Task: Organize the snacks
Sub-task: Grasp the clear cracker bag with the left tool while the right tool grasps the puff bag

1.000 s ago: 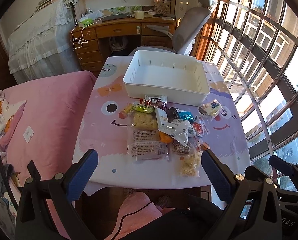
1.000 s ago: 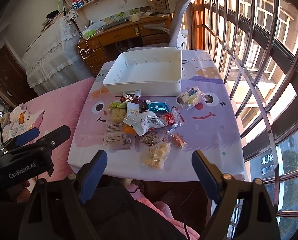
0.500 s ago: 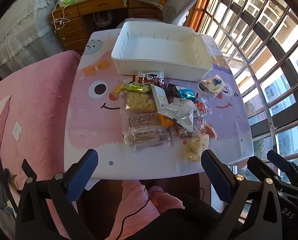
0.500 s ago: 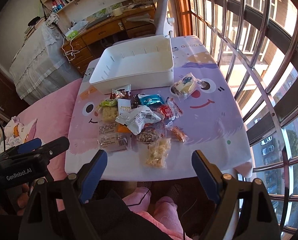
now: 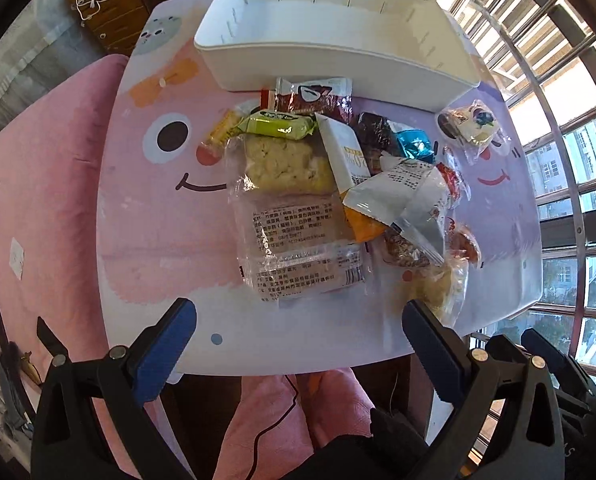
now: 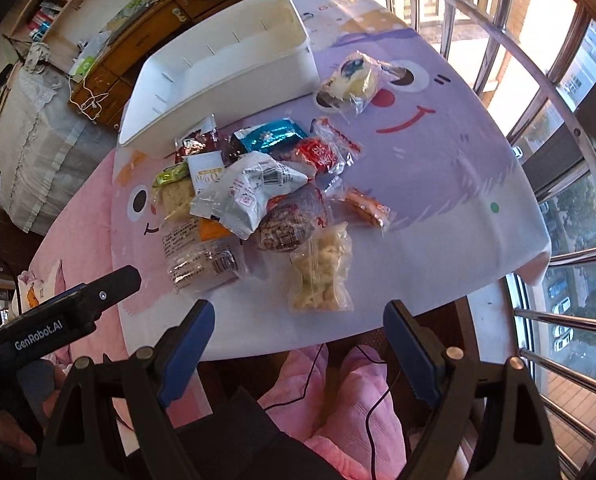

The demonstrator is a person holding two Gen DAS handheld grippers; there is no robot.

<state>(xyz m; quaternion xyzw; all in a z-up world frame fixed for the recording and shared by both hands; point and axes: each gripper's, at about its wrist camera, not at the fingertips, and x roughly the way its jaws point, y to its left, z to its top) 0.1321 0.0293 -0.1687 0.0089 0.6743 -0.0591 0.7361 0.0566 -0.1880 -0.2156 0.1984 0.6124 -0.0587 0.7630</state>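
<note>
Nothing has been sorted yet, by the look of it: the white bin (image 5: 338,46) at the far edge of the bench (image 5: 153,240) shows only bare floor and walls, and every snack lies outside it. The whole job is therefore left.

The snacks sit in a loose heap in the middle of the bench, just in front of the bin's near wall. Nearest the near edge lie a clear pack with printed text (image 5: 302,260) and, towards the right, a clear bag of pale puffs (image 6: 322,272). A silver-white pouch (image 6: 249,192) lies on top of the heap, overlapping a dark round nut cake (image 6: 289,224). A green wrapper (image 5: 279,126), a blue foil packet (image 6: 271,136) and a red wrapper (image 6: 318,152) lie further back. A brown-and-white packet (image 5: 314,94) touches the bin's near wall. One wrapped cake with a blue label (image 6: 350,78) lies apart, towards the far right corner, beside the bin's right end.

Both claws hang over the near edge of the bench, pointing steeply down at the heap. The left claw (image 5: 298,320) is spread wide with nothing between its pads, roughly above the clear printed pack. The right claw (image 6: 298,320) is likewise spread wide and empty, just short of the puff bag. Neither touches any snack, so I judge the first pick is still ahead
</note>
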